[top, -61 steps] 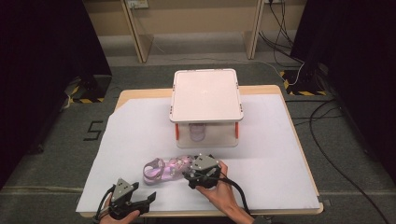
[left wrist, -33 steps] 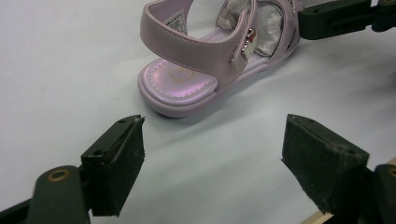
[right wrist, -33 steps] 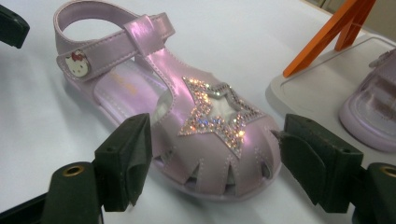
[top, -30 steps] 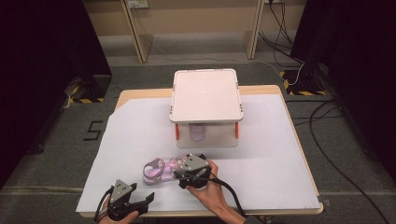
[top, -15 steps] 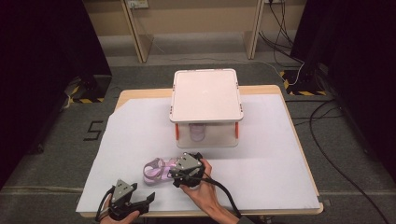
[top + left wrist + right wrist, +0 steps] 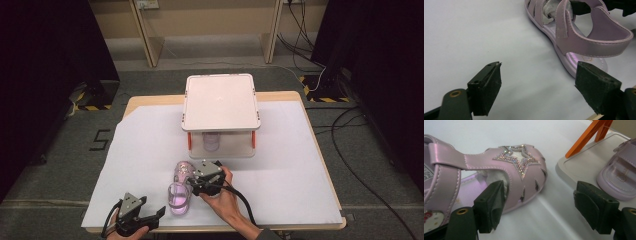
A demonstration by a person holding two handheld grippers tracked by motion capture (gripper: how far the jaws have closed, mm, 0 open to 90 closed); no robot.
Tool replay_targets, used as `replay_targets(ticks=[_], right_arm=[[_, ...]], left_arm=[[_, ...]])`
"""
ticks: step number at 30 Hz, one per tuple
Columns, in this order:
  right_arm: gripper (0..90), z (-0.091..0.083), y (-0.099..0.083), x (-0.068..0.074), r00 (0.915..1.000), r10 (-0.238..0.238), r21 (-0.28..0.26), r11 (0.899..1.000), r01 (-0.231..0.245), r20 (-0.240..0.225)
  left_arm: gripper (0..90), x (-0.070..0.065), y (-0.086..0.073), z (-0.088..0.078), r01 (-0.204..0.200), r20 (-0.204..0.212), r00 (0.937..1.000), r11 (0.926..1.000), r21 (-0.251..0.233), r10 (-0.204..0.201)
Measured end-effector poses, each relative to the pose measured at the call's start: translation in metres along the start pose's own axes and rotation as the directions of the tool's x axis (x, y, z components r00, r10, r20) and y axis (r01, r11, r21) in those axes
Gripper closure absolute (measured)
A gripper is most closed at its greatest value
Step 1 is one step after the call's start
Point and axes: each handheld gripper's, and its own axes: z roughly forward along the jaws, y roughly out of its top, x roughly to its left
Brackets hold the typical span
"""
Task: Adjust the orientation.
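The lilac child's sandal (image 6: 180, 192) lies on the white sheet (image 6: 300, 165) near the front edge of the table (image 6: 150, 99), heel toward the person, toe toward the lidded box (image 6: 220, 101) at mid-table. It looks light and half soft: thin glossy straps that will flex and may slip under the pads, a stiffer sole, and paper stuffing in the toe that holds its shape. The sequin star (image 6: 517, 157) on the toe cap looks easy to scuff, so the sole edge or the sturdy heel strap (image 6: 596, 43) seems the better place to grip. The right gripper (image 6: 539, 202) stands wide open at the toe, one jaw against the shoe's side, the other clear of it, clamping nothing. The left gripper (image 6: 541, 87) is also wide open and empty, near the table's front edge, just short of the heel. A second sandal (image 6: 621, 170) sits on the box's base; the lid and hazy wall hide most of it from above. The right hand (image 6: 225, 200) covers part of the first shoe.
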Motion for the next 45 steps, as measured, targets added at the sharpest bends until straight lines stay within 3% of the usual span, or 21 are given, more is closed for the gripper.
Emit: replay_targets(ticks=[4,12,15,20,22,26,35,38,45], right_arm=[[24.0,0.001,0.001,-0.002,0.9997,-0.023,0.004,1.0,0.023,0.002],[29.3,-0.004,0.003,-0.008,0.9994,-0.009,-0.019,1.0,0.009,-0.033],[32.1,-0.011,0.008,-0.011,0.9963,0.007,-0.037,0.999,-0.011,-0.085],[36.3,-0.032,0.016,-0.009,0.9902,-0.043,-0.1,0.995,0.03,-0.133],[37.1,-0.038,0.017,-0.006,0.9862,-0.073,-0.104,0.993,0.058,-0.148],[38.2,-0.043,0.019,0.0,0.9793,-0.089,-0.125,0.99,0.067,-0.181],[41.3,-0.033,0.023,0.015,0.968,-0.142,-0.133,0.984,0.116,-0.207],[42.5,-0.029,0.024,0.019,0.9627,-0.178,-0.131,0.979,0.153,-0.204],[44.9,-0.021,0.025,0.025,0.9588,-0.193,-0.132,0.977,0.167,-0.209]], left_arm=[[20.7,0.0,0.0,0.0,-0.001,0.004,1.0,1.0,0.0,0.001],[20.7,0.0,0.0,0.0,0.0,0.003,1.0,1.0,0.0,0.0],[20.7,0.0,0.0,-0.001,0.0,0.002,1.0,1.0,-0.003,0.0],[20.7,0.002,0.0,-0.001,0.003,-0.001,1.0,1.0,0.001,-0.003],[20.7,0.002,0.0,-0.001,0.004,-0.001,1.0,1.0,-0.001,-0.004],[20.7,0.001,0.001,0.0,0.002,0.001,1.0,1.0,-0.003,-0.002],[20.7,0.004,0.001,0.0,0.013,-0.004,0.9999,0.9999,0.0,-0.013],[20.7,0.005,0.001,0.0,0.014,-0.009,0.9999,0.9999,0.004,-0.014],[20.7,0.006,0.001,0.001,0.022,-0.016,0.9996,0.9998,0.004,-0.021]])
